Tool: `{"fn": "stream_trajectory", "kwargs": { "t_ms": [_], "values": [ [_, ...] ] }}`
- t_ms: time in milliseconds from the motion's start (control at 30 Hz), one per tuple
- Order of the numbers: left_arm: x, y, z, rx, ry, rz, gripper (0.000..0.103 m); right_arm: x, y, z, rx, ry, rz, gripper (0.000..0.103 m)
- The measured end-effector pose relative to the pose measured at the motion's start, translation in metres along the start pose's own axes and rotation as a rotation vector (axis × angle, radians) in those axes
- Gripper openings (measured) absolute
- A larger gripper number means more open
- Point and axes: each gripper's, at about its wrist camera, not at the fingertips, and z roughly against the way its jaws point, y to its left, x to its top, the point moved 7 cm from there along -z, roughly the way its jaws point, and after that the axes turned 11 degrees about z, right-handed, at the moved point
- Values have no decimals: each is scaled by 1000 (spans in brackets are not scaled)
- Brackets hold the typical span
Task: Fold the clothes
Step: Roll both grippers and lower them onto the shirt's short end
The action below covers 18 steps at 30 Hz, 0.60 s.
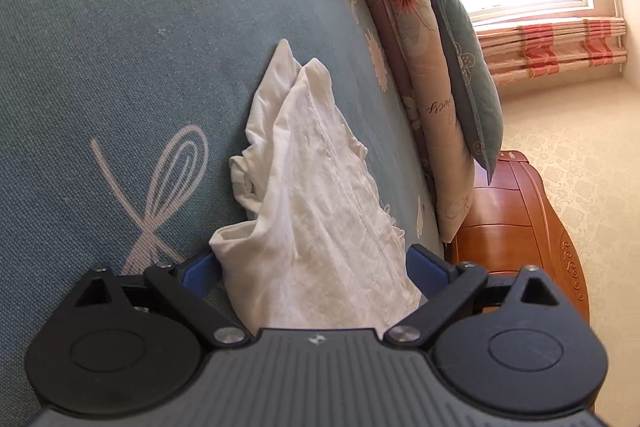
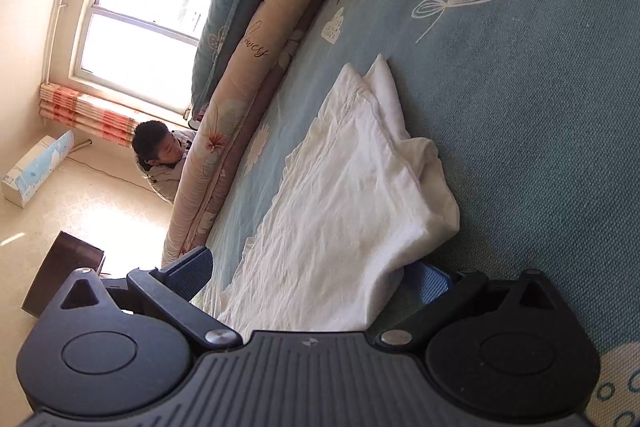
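Both tools are spread wide, nothing pinched. White garment lies crumpled on the teal bed, its near end running between the left tool pads and the right tool pads. Your wide stance looks meant to straddle the near hem. Pads aren't pressing cloth yet.

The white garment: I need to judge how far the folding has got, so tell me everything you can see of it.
The white garment is thin, wrinkled cloth that looks like cotton, with a stitched seam along it. It lies loosely bunched on the teal bedspread, partly doubled over with rumpled layers at one side. Its near end sits between the wide-open jaws of the left gripper and right gripper; no pad visibly presses it.
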Motion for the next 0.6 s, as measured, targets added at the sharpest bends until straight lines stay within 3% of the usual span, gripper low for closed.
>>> {"fn": "stream_trajectory", "kwargs": {
  "t_ms": [133, 333, 467, 600],
  "values": [
    [-10, 2, 6, -2, -7, -60, 96, -2, -5, 11, -45, -26, 25, 102],
    [3, -12, -10, 23, -42, -116, 96, 4, -7, 11, -134, -61, 62, 102],
    [8, -19, -17, 31, -61, -165, 96, 17, -7, -4, -144, -56, 131, 103],
    [6, -14, -3, -16, -40, -168, 96, 18, -6, -2, -113, -16, 166, 103]
  ]
}}
